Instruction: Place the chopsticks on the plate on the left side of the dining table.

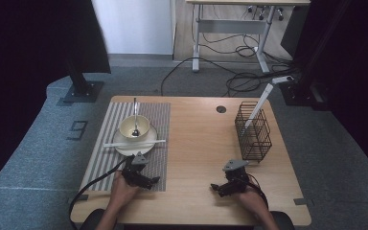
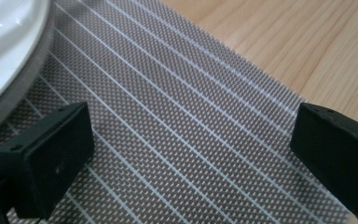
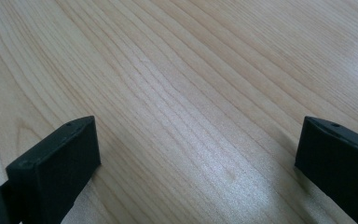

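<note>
The left gripper point(image 1: 153, 181) rests wide open and empty on the striped placemat point(image 2: 177, 121), just beside the white plate point(image 1: 124, 146) bearing a bowl point(image 1: 134, 127) with a spoon point(image 1: 135, 115) and a pair of chopsticks point(image 1: 134, 143). The right gripper point(image 1: 215, 188), equally wide and empty, sits on the bare wooden table point(image 3: 177, 93). Farther right stands a black wire basket point(image 1: 253, 130) holding a white utensil point(image 1: 258, 105).

Spoon point(image 1: 135, 120) in bowl point(image 1: 134, 126) on plate point(image 1: 124, 147)
</note>
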The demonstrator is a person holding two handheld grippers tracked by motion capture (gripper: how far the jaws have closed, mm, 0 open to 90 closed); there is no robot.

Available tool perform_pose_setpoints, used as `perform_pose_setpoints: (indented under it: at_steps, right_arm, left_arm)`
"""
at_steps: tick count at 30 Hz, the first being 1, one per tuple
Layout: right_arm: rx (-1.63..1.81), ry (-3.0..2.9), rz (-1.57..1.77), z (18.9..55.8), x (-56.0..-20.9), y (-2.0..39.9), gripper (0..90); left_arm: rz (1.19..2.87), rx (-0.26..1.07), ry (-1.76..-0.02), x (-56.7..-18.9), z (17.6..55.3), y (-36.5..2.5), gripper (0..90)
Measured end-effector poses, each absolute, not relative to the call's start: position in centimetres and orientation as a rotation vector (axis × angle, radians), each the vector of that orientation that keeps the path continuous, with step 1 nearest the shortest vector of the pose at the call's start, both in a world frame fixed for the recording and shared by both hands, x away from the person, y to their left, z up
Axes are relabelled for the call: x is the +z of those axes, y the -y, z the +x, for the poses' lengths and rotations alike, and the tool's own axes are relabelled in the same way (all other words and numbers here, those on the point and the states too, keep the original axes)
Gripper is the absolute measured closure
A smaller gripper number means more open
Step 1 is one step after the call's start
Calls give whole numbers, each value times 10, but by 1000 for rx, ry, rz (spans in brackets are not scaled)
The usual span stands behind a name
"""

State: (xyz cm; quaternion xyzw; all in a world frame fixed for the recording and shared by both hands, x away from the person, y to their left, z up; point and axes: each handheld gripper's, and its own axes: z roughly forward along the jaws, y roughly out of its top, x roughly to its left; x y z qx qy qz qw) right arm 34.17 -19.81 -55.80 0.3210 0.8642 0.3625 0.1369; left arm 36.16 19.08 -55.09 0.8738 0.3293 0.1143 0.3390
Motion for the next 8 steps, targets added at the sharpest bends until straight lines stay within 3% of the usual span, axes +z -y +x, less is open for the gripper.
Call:
perform_pose_setpoints:
  at_steps: [8]
  right_arm:
    - [1050,-2501,928,342,-558,198,0]
  left_arm:
    - [2289,312,-850,-551,361,-189,0]
